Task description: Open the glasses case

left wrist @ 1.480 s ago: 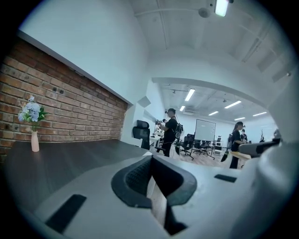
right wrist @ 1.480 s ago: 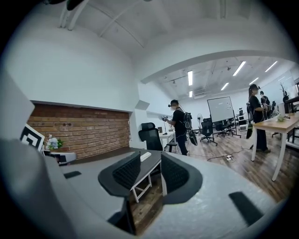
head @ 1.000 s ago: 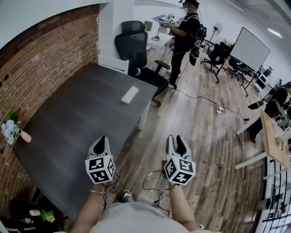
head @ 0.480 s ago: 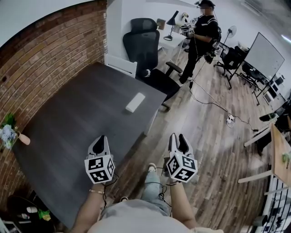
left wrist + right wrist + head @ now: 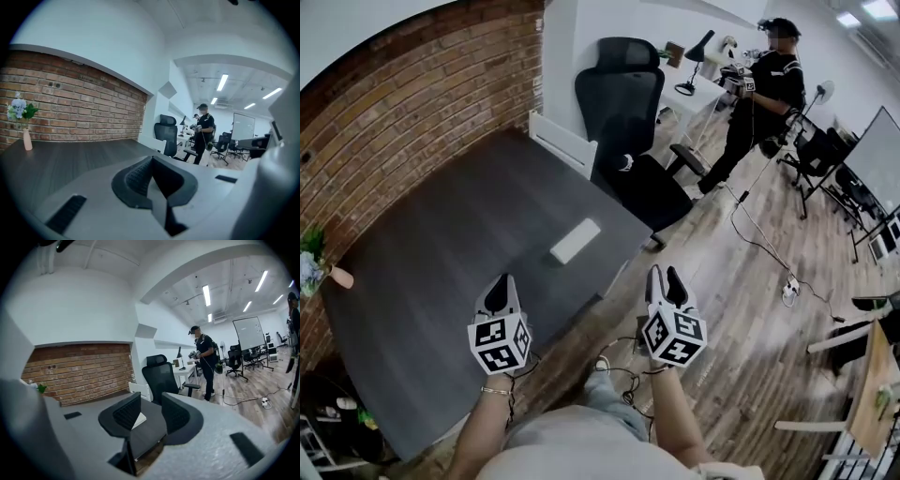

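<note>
The glasses case [image 5: 575, 241] is a white oblong lying closed near the right edge of the dark table [image 5: 441, 253]. My left gripper [image 5: 499, 284] hovers over the table's near part, short of the case; its jaws look shut with nothing between them [image 5: 152, 161]. Beyond the table's edge, over the wooden floor, my right gripper [image 5: 666, 278] is held open and empty. In the right gripper view the case [image 5: 138, 420] shows far off through the gap between the jaws of the right gripper [image 5: 151, 411].
A black office chair [image 5: 628, 122] and a white chair back [image 5: 562, 145] stand at the table's far end. A person [image 5: 764, 94] stands at a desk beyond. Cables [image 5: 769, 253] trail over the floor. A flower vase [image 5: 319, 267] sits by the brick wall.
Both grippers and the camera have travelled forward along the table, so the case now lies closer to them. The jaws look the same as before.
</note>
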{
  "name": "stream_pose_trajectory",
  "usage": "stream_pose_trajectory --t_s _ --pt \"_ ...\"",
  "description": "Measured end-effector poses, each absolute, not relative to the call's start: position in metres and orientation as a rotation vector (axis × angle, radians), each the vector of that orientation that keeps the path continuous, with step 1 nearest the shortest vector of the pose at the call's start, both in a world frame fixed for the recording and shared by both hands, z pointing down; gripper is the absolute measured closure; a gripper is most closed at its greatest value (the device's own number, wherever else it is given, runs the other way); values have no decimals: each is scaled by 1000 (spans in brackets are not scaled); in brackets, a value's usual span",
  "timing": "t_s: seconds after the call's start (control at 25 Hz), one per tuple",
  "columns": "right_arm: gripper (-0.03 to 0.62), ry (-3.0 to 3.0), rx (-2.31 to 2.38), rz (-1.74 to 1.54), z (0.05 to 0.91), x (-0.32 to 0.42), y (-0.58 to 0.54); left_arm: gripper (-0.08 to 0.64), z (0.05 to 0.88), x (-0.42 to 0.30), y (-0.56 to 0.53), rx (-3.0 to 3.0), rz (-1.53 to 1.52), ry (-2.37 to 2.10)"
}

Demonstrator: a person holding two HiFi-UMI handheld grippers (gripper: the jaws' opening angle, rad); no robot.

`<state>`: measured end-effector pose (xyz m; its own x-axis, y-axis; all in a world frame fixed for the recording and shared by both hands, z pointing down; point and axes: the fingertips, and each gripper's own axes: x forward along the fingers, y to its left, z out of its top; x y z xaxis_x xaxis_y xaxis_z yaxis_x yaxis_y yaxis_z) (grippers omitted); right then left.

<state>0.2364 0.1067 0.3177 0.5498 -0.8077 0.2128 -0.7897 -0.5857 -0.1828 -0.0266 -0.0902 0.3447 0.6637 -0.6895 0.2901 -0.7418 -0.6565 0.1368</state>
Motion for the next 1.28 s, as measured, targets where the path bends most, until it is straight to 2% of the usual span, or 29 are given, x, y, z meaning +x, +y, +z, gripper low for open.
stream_pose_trajectory --t_s 0.36,0.68,1.0,1.28 --pt "451 1663 -2609 -459 325 309 29 555 347 18 -128 2500 284 -1376" --pt "451 1913 -2525 -523 350 338 -34 555 371 33 -144 2344 305 -1526" --pt "451 2007 -2470 -606 378 324 -91 555 404 24 -167 2270 373 -1554" --pt "451 2094 -2490 -604 383 318 -95 555 405 40 -175 2289 371 -1501"
